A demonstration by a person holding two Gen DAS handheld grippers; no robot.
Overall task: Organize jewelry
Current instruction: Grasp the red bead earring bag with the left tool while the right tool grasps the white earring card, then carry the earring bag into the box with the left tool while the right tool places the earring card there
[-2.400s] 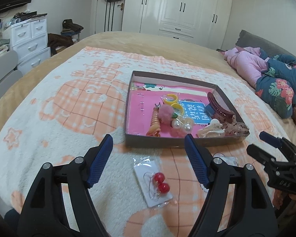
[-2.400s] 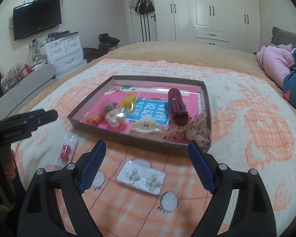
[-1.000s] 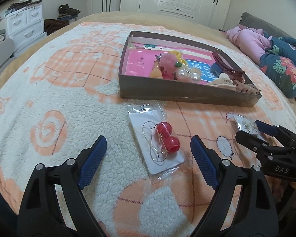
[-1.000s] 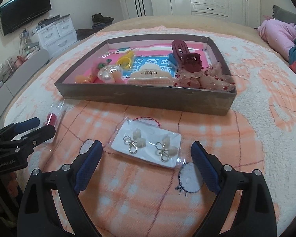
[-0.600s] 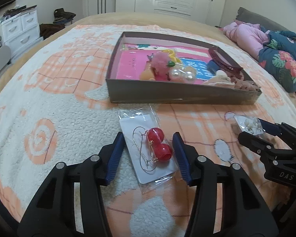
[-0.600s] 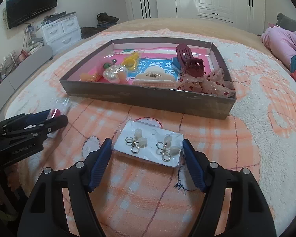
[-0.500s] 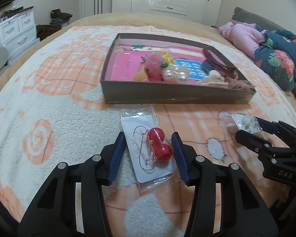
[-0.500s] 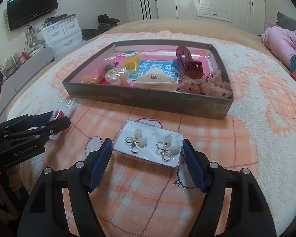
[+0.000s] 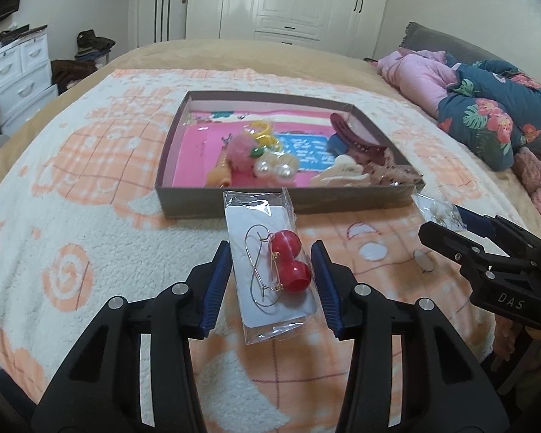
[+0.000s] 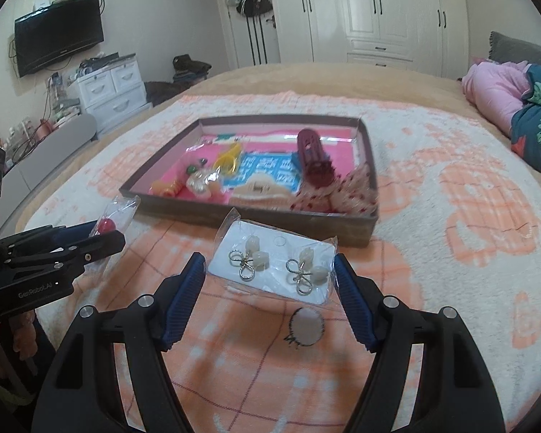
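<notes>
Left gripper (image 9: pixel 271 275): you had its blue pads pressed against both long edges of the red earring packet (image 9: pixel 270 265); the jaws were narrowed to the width of the card, and the last of the closing was done

Red earring packet: it sat clamped between those pads, raised off the blanket (image 9: pixel 72 216), its far end overlapping the near wall of the box in the left wrist view; two red balls on gold wire hooks lay on a white card inside a clear sleeve

Right gripper (image 10: pixel 270 285): you held it about half open, its pads tight on the two short ends of the white earring packet (image 10: pixel 272 265)

White earring packet: it was gripped crosswise and clear of the blanket, just short of the box; two gold bow-shaped pieces with pale beads showed on the card

Box (image 9: pixel 198 202): it lay on the blanket beyond both packets; hair clips, pearls and a pink pompom were inside
</notes>
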